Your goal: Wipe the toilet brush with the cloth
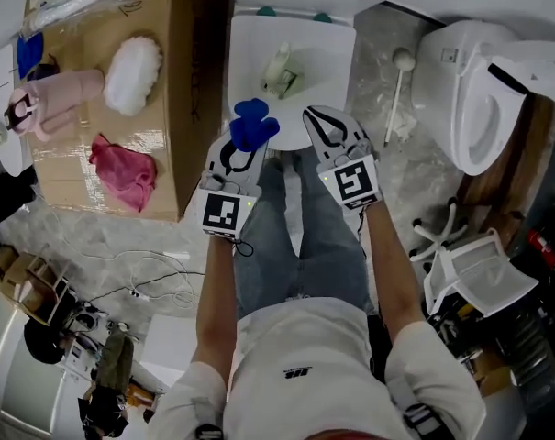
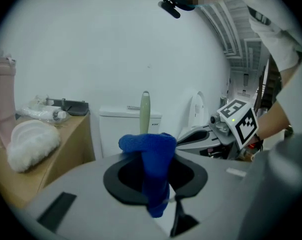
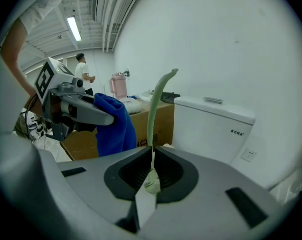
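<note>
A pale green toilet brush (image 1: pixel 282 70) stands on the closed lid of a white toilet (image 1: pixel 327 53) straight ahead. Its thin handle (image 2: pixel 145 111) rises upright in front of the tank. My left gripper (image 1: pixel 243 147) is shut on a blue cloth (image 1: pixel 252 125), which bunches above the jaws and hangs down between them (image 2: pixel 153 159). My right gripper (image 1: pixel 314 119) is beside it, a little short of the brush, its jaws together with nothing in them. In the right gripper view the brush (image 3: pixel 153 111) shows through the narrow slit between the jaws, apart from them.
A cardboard box (image 1: pixel 181 81) at the left carries a pink cloth (image 1: pixel 123 170), a white fluffy pad (image 1: pixel 133 73) and a pink bottle (image 1: pixel 61 94). A white long-handled brush (image 1: pixel 398 85) leans on the floor. A second toilet (image 1: pixel 483 99) and a white plastic rack (image 1: pixel 474 269) stand at the right.
</note>
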